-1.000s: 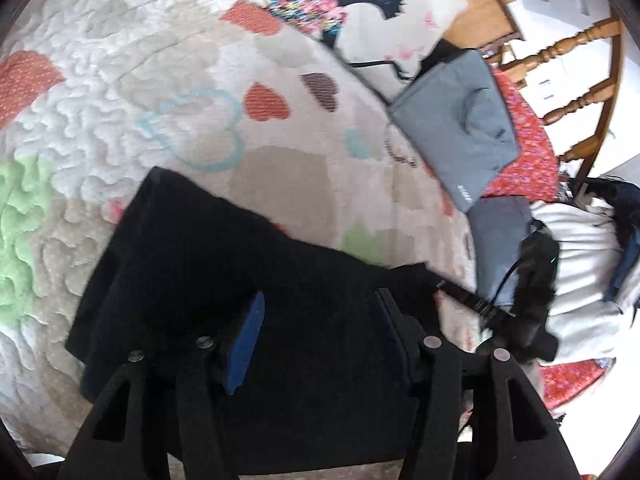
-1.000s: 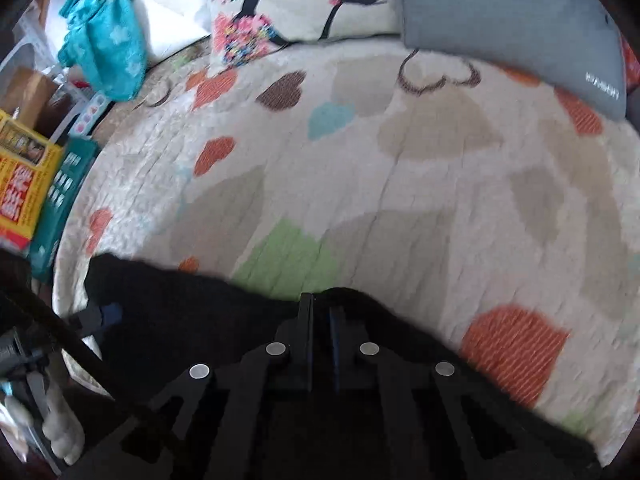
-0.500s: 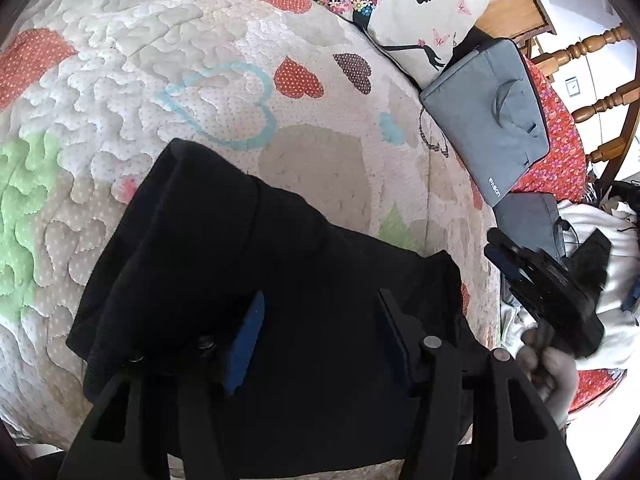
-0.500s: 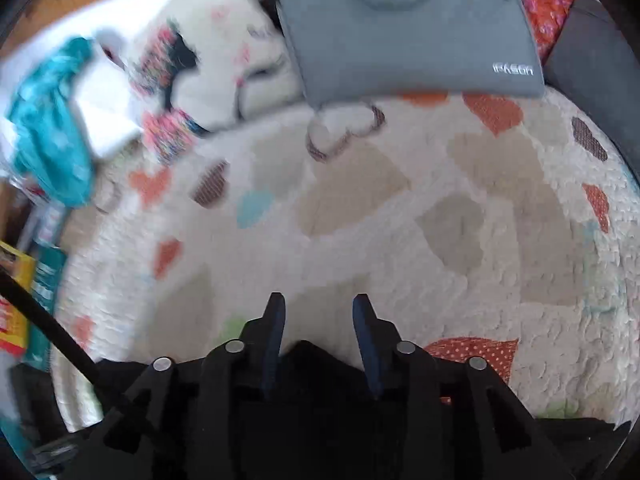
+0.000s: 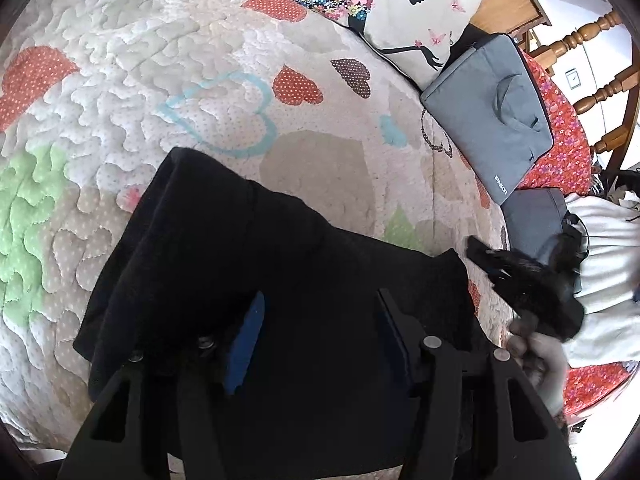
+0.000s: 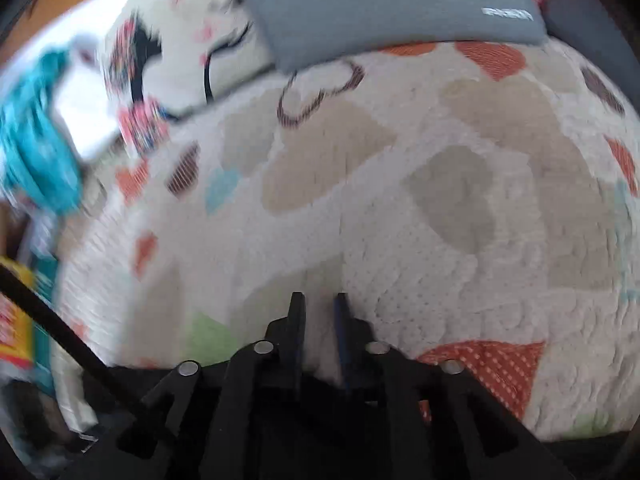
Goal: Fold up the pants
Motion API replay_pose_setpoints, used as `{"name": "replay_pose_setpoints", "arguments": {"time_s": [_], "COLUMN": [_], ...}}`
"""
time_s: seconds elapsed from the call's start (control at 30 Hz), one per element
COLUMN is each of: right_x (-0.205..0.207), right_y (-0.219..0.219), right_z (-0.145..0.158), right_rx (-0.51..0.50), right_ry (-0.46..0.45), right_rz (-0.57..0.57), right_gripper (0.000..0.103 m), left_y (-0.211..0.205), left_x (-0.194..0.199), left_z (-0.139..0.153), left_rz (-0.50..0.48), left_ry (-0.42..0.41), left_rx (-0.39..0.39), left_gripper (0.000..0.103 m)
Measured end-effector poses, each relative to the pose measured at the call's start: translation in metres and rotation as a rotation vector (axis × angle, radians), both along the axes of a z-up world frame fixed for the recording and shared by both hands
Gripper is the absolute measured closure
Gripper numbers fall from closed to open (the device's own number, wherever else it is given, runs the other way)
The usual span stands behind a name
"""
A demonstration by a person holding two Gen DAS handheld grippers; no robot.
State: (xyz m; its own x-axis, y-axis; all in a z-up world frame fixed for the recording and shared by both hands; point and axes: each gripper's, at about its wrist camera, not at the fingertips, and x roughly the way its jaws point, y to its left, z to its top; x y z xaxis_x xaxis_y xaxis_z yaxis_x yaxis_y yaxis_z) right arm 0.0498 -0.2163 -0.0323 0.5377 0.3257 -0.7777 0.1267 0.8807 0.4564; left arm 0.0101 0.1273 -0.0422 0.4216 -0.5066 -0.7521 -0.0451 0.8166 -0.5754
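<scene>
The black pants (image 5: 248, 264) lie folded in a heap on the heart-patterned quilt (image 5: 152, 92). My left gripper (image 5: 320, 312) hovers over them with its jaws wide open and nothing between them. My right gripper (image 5: 516, 276) shows at the pants' right edge in the left wrist view, held in a hand. In the right wrist view the right gripper (image 6: 319, 308) has a narrow gap between its fingers and holds nothing; the quilt (image 6: 420, 200) fills the view and a strip of the pants (image 6: 304, 392) lies under the fingers.
A grey laptop bag (image 5: 492, 120) and a printed pillow (image 5: 392, 4) lie at the far side of the bed. A wooden chair (image 5: 592, 36) stands beyond. A teal cloth (image 6: 36, 152) and boxes (image 6: 16, 320) are at the left.
My right gripper let go of the pants' edge, pulled back off them, then narrowed its jaws again. My left gripper stayed open above the pants.
</scene>
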Motion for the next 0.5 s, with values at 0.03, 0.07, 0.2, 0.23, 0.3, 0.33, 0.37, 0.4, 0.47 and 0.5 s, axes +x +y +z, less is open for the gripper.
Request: {"name": "replay_pose_setpoints", "arguments": {"time_s": [0.03, 0.07, 0.2, 0.23, 0.3, 0.33, 0.37, 0.4, 0.47, 0.5], "right_x": [-0.009, -0.024, -0.072, -0.078, -0.089, -0.095, -0.099, -0.107, -0.124, -0.133], "right_y": [0.002, 0.006, 0.025, 0.028, 0.019, 0.002, -0.014, -0.038, -0.077, -0.1], "right_z": [0.007, 0.014, 0.002, -0.009, -0.033, -0.038, -0.038, -0.035, -0.025, -0.018], "right_rx": [0.02, 0.04, 0.116, 0.126, 0.102, 0.139, 0.138, 0.113, -0.018, -0.079], "right_ry": [-0.015, -0.031, -0.001, 0.034, 0.084, 0.069, 0.07, 0.064, 0.072, 0.075], "right_rz": [0.024, 0.056, 0.179, 0.198, 0.179, 0.16, 0.128, 0.062, -0.06, -0.128], "right_gripper": [0.078, 0.071, 0.056, 0.056, 0.062, 0.071, 0.078, 0.083, 0.08, 0.08], "left_y": [-0.001, -0.003, -0.012, -0.014, -0.018, -0.018, -0.019, -0.019, -0.019, -0.018], "left_x": [0.0, -0.001, -0.003, -0.004, -0.007, -0.008, -0.01, -0.012, -0.014, -0.015], "left_z": [0.002, 0.003, 0.011, 0.012, 0.012, 0.012, 0.011, 0.011, 0.011, 0.011], "left_rz": [-0.003, -0.007, -0.035, -0.045, -0.052, -0.054, -0.054, -0.053, -0.05, -0.046], "left_ry": [-0.007, -0.014, -0.055, -0.063, -0.069, -0.068, -0.068, -0.069, -0.074, -0.078], "left_rx": [0.005, 0.011, 0.02, 0.023, 0.024, 0.024, 0.024, 0.026, 0.034, 0.041], "left_gripper": [0.048, 0.048, 0.048, 0.048, 0.048, 0.048, 0.048, 0.048, 0.048, 0.048]}}
